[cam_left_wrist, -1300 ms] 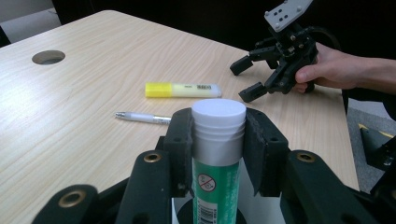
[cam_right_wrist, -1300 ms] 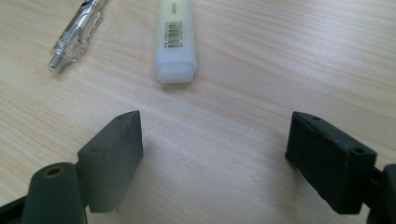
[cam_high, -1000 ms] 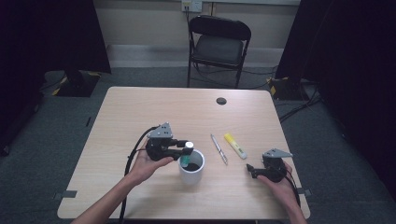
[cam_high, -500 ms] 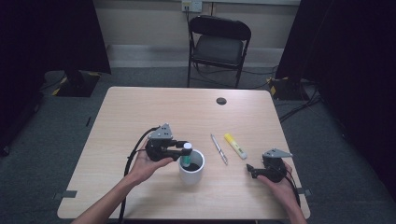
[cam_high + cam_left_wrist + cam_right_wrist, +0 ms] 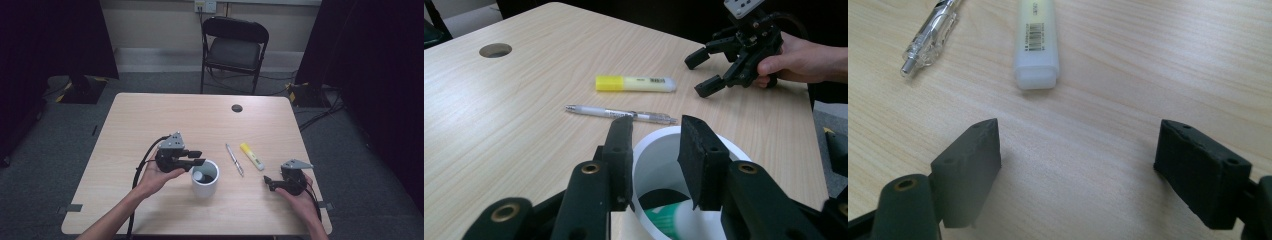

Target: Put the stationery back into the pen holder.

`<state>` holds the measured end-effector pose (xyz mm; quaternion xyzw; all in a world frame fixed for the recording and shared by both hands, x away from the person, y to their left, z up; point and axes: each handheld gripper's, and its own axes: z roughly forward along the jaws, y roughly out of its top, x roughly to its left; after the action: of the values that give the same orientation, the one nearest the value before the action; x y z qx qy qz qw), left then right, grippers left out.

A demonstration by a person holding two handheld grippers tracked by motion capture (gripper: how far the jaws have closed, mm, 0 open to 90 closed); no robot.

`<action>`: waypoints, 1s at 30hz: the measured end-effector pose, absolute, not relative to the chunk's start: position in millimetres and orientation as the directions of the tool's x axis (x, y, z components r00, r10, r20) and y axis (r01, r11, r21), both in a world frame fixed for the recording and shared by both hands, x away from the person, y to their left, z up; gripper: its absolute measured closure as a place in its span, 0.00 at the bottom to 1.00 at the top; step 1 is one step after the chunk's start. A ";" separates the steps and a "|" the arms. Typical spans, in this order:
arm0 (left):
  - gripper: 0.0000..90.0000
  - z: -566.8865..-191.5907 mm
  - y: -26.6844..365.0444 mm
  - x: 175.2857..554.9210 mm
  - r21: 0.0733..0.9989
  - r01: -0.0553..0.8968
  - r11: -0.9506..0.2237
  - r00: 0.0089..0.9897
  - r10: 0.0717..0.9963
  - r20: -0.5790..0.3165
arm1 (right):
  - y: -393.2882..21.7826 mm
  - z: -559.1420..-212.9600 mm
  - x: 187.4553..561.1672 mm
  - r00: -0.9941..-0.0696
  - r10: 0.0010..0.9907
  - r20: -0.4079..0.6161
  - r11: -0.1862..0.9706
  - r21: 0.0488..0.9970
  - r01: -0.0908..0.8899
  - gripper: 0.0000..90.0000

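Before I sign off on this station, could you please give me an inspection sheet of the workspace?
Surface: wooden table, bare apart from a round cable hole.
Job's things: white cup upright, with a green-and-white marker inside it.
Clutter: pen and yellow highlighter lying side by side, right of the cup.
Grippers: left gripper above the cup's rim, jaws apart, holding nothing; right gripper low over the table, jaws wide, aimed at the highlighter.
Cables: black cable trails from the left gripper.
Surroundings: folding chair behind the table, floor cables.

cup [image 5: 205,178] front-centre on table [image 5: 150,120] | pen [image 5: 234,159], highlighter [image 5: 251,156] right of cup
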<state>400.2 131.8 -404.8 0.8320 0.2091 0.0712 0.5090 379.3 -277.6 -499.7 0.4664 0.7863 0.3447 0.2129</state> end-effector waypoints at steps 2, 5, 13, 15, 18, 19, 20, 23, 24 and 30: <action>0.74 -406.0 131.8 401.3 0.879 0.281 -0.385 0.902 0.419 -0.105 | -277.6 -499.7 379.3 -0.474 0.880 -0.013 0.327 0.741 0.587 0.20; 0.74 -406.5 132.8 402.5 0.878 0.288 -0.382 0.900 0.421 -0.112 | -277.6 -499.7 379.3 -0.474 0.880 -0.014 0.328 0.741 0.586 0.20; 0.71 -405.3 138.6 405.3 0.884 0.304 -0.354 0.892 0.431 -0.134 | -277.6 -499.7 379.3 -0.474 0.880 -0.014 0.327 0.741 0.587 0.20; 0.70 -405.2 139.7 405.8 0.885 0.307 -0.349 0.892 0.431 -0.139 | -277.6 -499.7 379.3 -0.474 0.880 -0.014 0.328 0.741 0.586 0.20; 0.68 -405.0 141.3 406.6 0.888 0.313 -0.336 0.889 0.432 -0.150 | -277.6 -499.7 379.3 -0.475 0.880 -0.014 0.328 0.741 0.586 0.20; 0.68 -404.8 142.0 406.9 0.888 0.314 -0.335 0.888 0.434 -0.150 | -277.6 -499.7 379.3 -0.474 0.880 -0.014 0.328 0.741 0.587 0.20; 0.67 -404.6 142.7 407.3 0.886 0.316 -0.338 0.886 0.439 -0.148 | -277.6 -499.7 379.3 -0.474 0.880 -0.013 0.327 0.741 0.587 0.20; 0.65 -405.4 144.9 409.4 0.885 0.328 -0.332 0.881 0.444 -0.160 | -277.5 -499.7 379.3 -0.475 0.880 -0.012 0.327 0.741 0.587 0.20; 0.64 -405.4 144.9 409.4 0.885 0.328 -0.332 0.881 0.444 -0.160 | -277.5 -499.7 379.3 -0.474 0.880 -0.013 0.327 0.741 0.587 0.20; 0.53 -405.9 150.1 412.3 0.886 0.338 -0.317 0.864 0.477 -0.160 | -277.5 -499.7 379.3 -0.474 0.880 -0.012 0.326 0.741 0.587 0.20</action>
<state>412.3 150.1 -405.9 0.8088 0.2520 0.0656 0.5273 379.3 -277.5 -499.7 0.4668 0.7862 0.3449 0.2124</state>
